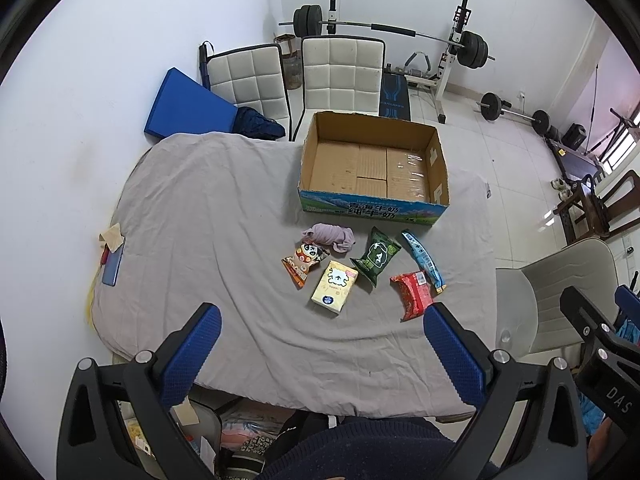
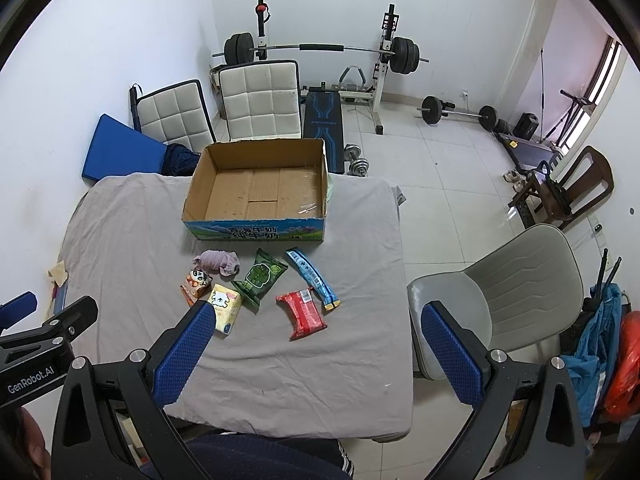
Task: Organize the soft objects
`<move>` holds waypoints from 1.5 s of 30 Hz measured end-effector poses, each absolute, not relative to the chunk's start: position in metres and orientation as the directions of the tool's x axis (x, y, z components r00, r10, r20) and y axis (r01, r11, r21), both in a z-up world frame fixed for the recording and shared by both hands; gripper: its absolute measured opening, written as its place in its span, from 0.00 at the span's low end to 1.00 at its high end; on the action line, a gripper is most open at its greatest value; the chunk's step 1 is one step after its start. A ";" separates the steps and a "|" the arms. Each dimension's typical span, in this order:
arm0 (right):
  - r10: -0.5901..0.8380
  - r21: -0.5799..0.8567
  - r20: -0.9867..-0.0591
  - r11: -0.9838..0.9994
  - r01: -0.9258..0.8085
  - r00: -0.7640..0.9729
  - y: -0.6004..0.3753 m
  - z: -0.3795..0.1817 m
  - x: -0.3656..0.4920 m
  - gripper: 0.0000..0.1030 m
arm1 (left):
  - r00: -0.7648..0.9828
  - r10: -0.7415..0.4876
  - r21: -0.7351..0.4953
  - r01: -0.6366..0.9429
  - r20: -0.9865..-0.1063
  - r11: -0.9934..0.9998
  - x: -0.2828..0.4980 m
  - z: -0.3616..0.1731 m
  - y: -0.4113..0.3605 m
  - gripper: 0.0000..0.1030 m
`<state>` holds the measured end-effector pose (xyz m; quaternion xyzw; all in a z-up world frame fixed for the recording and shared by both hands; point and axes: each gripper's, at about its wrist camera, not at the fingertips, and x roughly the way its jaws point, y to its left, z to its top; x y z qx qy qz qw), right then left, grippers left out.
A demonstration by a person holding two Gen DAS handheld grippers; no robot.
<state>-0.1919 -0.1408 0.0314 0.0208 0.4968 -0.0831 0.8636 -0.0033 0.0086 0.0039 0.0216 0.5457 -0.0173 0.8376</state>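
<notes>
Snacks [image 1: 376,262], a tissue pack [image 1: 334,288] and a rolled cloth [image 1: 330,237] lie ahead of both grippers, none yet in the empty box [image 1: 372,204] beyond. Left gripper [image 1: 322,322] and right gripper [image 2: 312,320] hang wide apart, holding nothing.

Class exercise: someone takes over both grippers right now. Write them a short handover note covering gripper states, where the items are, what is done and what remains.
Left gripper: open, holding nothing, above the near edge of the table.
Right gripper: open, holding nothing, also over the near edge.
Box: at the far side of the table, nothing in it.
In front of it on the cloth: purple cloth bundle, panda pack, yellow tissue pack, green pack, blue pack, red pack.
Done: nothing yet.
Left: all six items, presumably into the box.
</notes>
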 end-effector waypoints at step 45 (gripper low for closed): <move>-0.115 -0.034 -0.846 0.986 0.163 0.521 -0.144 0.039 -0.201 1.00 | 0.426 -0.002 0.019 0.045 -0.905 0.999 -0.003 0.014 0.011 1.00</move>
